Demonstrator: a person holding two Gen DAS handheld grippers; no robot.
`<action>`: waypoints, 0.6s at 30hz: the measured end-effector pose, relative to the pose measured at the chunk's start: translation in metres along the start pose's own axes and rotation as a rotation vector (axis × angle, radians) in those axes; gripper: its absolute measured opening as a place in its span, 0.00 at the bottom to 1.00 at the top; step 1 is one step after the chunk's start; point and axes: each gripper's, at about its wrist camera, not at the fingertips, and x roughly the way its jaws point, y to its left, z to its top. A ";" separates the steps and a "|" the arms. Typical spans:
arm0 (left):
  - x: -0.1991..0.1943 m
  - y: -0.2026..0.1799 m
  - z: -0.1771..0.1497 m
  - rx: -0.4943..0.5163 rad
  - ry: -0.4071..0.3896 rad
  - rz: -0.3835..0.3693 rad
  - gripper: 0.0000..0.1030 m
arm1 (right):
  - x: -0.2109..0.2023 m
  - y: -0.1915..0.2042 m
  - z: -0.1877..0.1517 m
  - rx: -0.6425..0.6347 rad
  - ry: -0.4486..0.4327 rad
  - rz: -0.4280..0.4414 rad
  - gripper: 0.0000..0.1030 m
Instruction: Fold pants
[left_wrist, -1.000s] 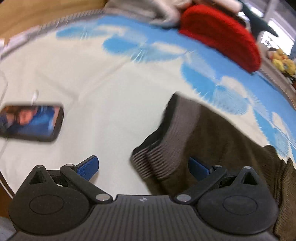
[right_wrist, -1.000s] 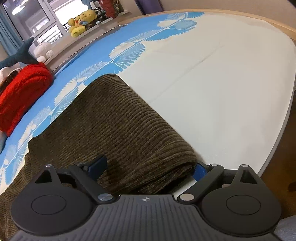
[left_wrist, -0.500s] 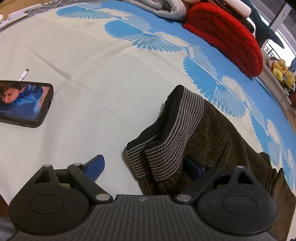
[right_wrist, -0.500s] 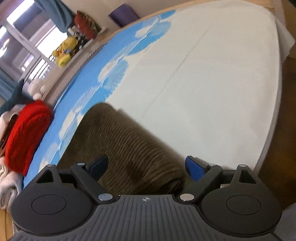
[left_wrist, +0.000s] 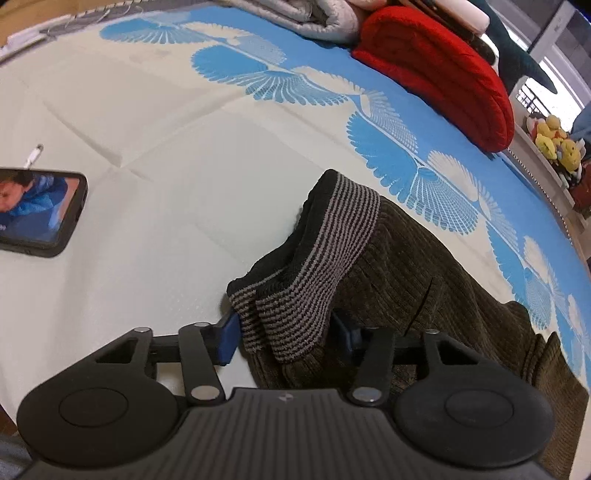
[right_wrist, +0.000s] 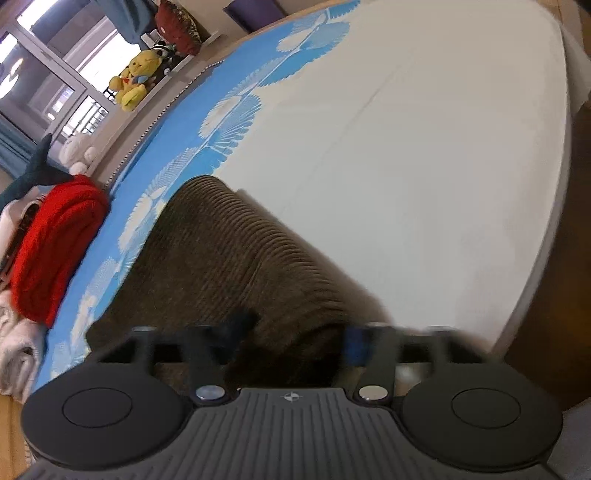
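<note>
Both tongs have just closed on the pants (left_wrist: 424, 273): left tongs (left_wrist: 286, 334) at the striped cuffs, right tongs (right_wrist: 295, 339) at the fold

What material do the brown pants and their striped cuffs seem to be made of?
The brown pants look like soft corduroy or chenille, matte: fine parallel ridges run across the cloth. The striped cuffs look like ribbed knit, matte, with thin grey and black bands. The exact fibre cannot be told.

- Left tool (left_wrist: 286, 338): tilted downward, jaws just closing, blue pads pressing the pants (left_wrist: 406, 280) cuff between them.
- Right tool (right_wrist: 295, 341): tilted downward, blurred, jaws just closing, clamping the pants fold.
</note>
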 end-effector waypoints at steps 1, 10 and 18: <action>-0.003 -0.003 -0.001 0.016 -0.005 0.007 0.48 | 0.000 0.000 0.000 -0.002 -0.003 0.006 0.36; -0.011 0.004 -0.020 0.018 0.033 -0.047 0.51 | 0.017 0.002 0.043 0.045 -0.015 0.005 0.31; -0.006 0.012 -0.012 -0.013 0.052 -0.044 0.77 | 0.025 -0.014 0.037 0.161 0.016 0.032 0.61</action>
